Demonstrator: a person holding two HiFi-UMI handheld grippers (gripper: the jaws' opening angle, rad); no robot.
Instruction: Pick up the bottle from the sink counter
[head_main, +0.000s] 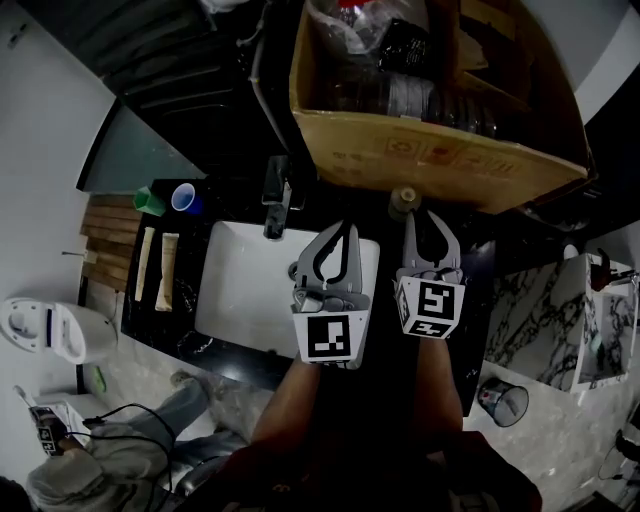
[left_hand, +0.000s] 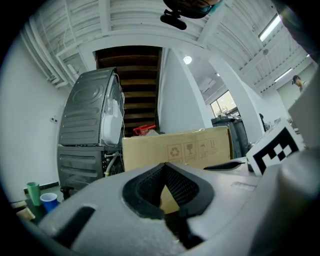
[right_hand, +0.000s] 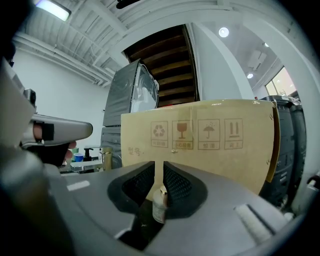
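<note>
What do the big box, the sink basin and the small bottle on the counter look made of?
Box: brown cardboard, matte, with printed handling symbols on its side and a bent edge.
Basin: plain white and smooth, probably glazed ceramic.
Bottle: small and pale, with a light label around it. It could be plastic or glass; it is too small to tell.

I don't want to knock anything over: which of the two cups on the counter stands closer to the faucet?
The blue cup. It stands right beside the green cup, on the side toward the faucet.
</note>
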